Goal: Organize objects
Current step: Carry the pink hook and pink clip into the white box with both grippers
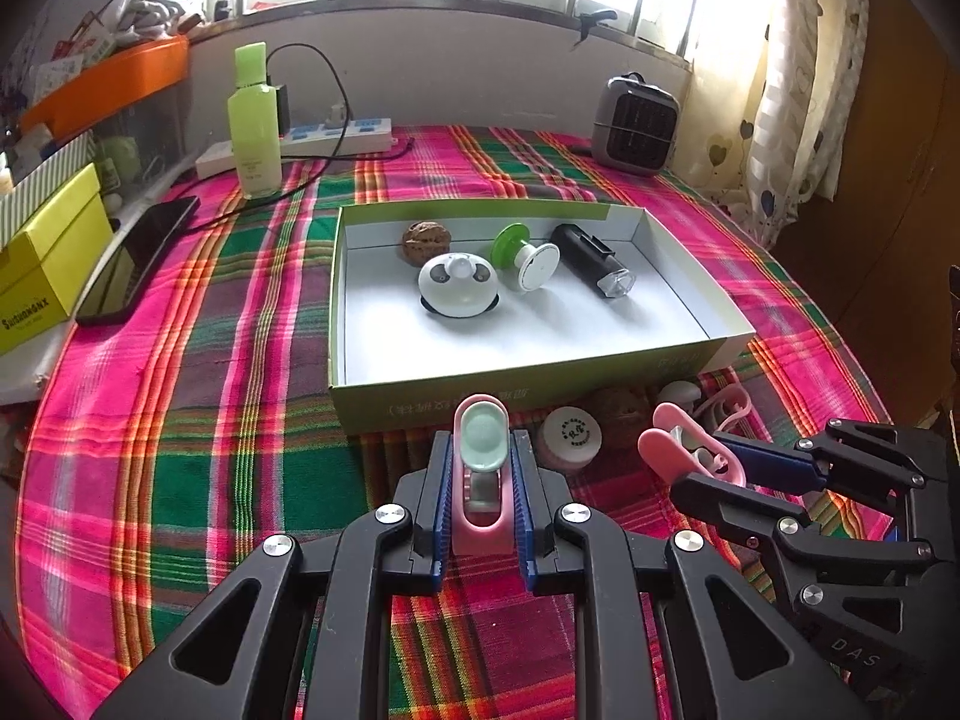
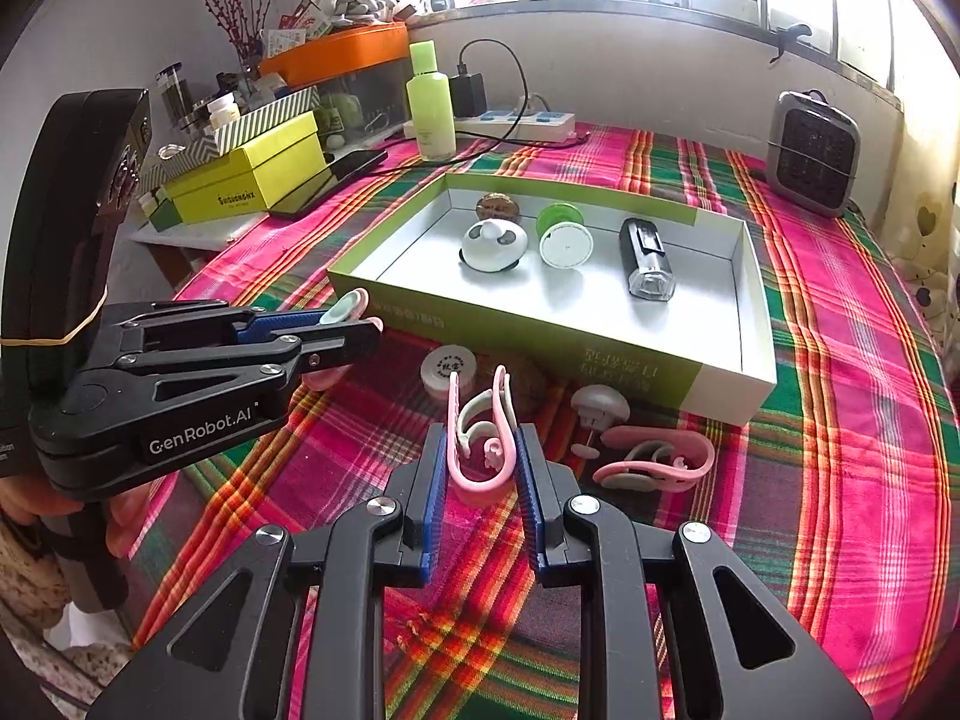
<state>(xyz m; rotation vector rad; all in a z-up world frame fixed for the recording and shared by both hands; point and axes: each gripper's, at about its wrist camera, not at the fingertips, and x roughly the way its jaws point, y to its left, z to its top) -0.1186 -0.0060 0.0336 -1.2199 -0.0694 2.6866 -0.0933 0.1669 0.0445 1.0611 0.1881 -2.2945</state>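
Each gripper, the left gripper [image 1: 480, 480] and the right gripper [image 2: 483, 462], is clamped tight on a pink clip [image 1: 480, 450], probably to drop it into the green box [image 1: 528, 387].

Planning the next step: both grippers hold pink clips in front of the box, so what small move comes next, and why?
Probably carry the left gripper forward over the box and release. It is shut on a pink clip just short of the near wall, and the box floor behind that wall is bare. The right gripper can follow.
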